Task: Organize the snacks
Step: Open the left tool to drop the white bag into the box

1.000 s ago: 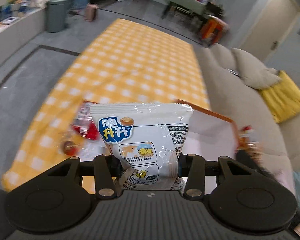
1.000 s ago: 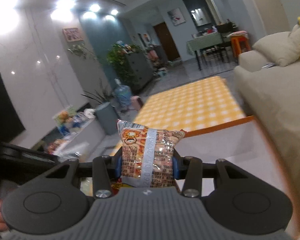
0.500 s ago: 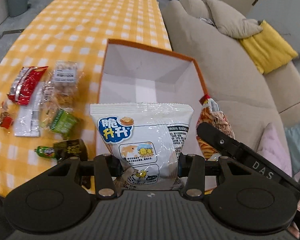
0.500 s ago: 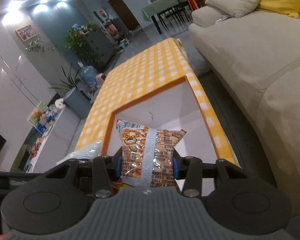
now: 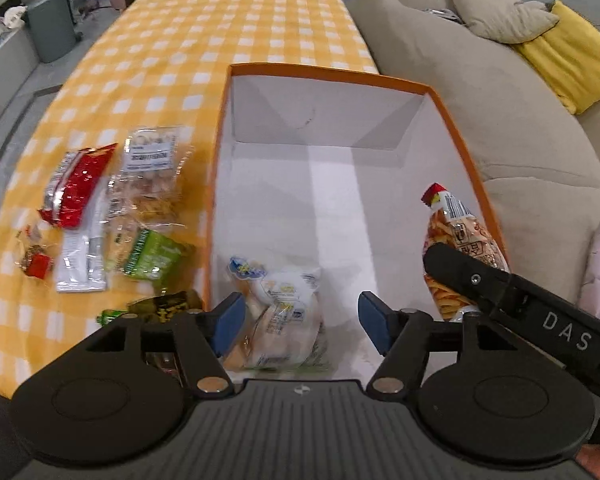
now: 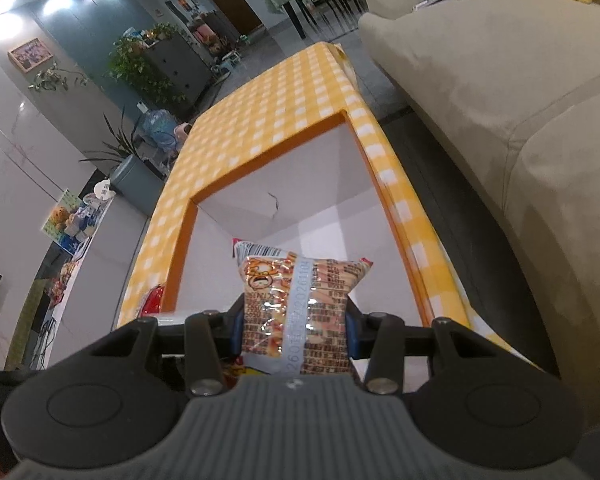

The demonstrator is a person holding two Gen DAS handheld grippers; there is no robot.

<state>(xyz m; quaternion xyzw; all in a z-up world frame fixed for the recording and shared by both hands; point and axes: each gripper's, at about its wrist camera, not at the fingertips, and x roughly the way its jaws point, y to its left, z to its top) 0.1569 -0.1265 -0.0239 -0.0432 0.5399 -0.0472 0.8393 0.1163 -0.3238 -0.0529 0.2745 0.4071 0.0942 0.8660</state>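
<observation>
The left gripper (image 5: 300, 316) hangs over the near end of an orange-rimmed box (image 5: 328, 74), its jaws just spread wide. A white snack bag (image 5: 280, 320) lies loose below them on the box floor, whose far half is bare. The right gripper (image 6: 294, 330) clamps an orange snack pack (image 6: 300, 312) above the box's right edge. More snacks (image 5: 148, 184) lie left of the box on the yellow checked tablecloth (image 5: 236, 20).

- The right gripper (image 6: 296, 330) clamps an orange snack packet (image 6: 300, 304) above the white-lined box (image 6: 180, 248).
- Beyond the box stretches the yellow-checked bench (image 6: 268, 104); a beige sofa (image 6: 520, 100) stands beside it.
</observation>
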